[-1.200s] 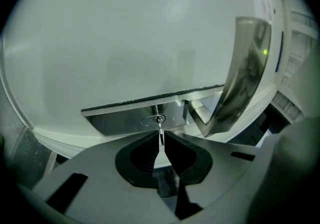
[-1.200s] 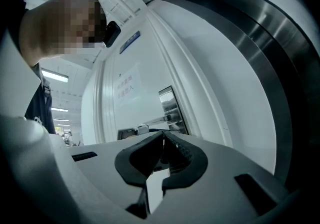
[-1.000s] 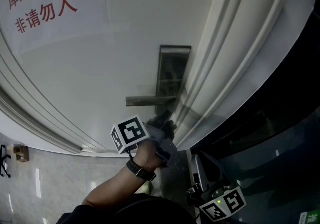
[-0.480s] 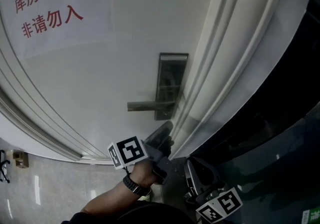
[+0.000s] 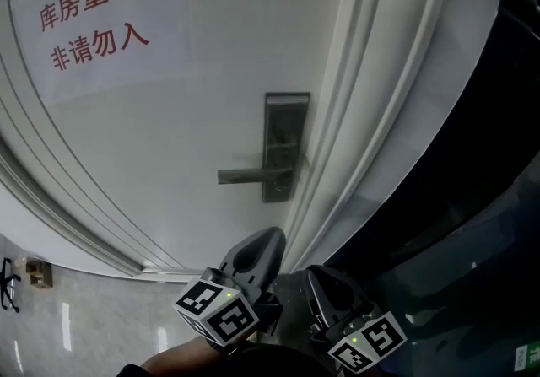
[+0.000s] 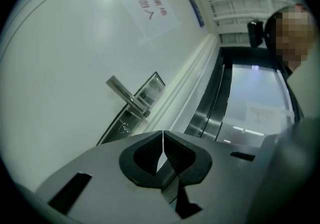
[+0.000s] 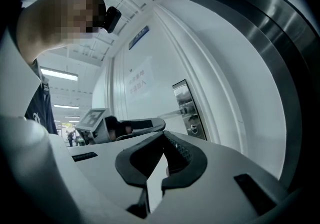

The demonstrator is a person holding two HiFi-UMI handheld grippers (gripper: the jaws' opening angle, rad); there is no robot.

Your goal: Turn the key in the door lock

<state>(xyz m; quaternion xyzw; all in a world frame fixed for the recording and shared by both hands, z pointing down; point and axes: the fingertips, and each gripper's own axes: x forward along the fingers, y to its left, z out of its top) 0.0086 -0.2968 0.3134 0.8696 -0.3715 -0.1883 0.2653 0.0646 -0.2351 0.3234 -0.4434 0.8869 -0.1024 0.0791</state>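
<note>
The dark metal lock plate [image 5: 285, 146] sits on the white door, with its lever handle [image 5: 251, 175] pointing left. In the left gripper view the lock cylinder [image 6: 124, 128] shows as a small mark below the lever [image 6: 125, 96]; I cannot tell whether a key is in it. My left gripper [image 5: 263, 242] hangs below the plate, apart from it, shut on nothing [image 6: 163, 134]. Lower and further right, my right gripper [image 5: 325, 282] is also shut and empty [image 7: 163, 137]. The right gripper view shows the plate [image 7: 186, 105] and the left gripper [image 7: 137, 125] ahead.
A white paper sign with red characters [image 5: 97, 25] is stuck on the door at upper left. White door-frame moulding [image 5: 371, 114] runs just right of the plate. A dark glass and metal panel [image 5: 472, 198] fills the right. Grey floor [image 5: 67, 316] shows at lower left.
My left gripper has drawn back and down from the bottom of the lock plate towards me. The right gripper has stayed low at the right.
</note>
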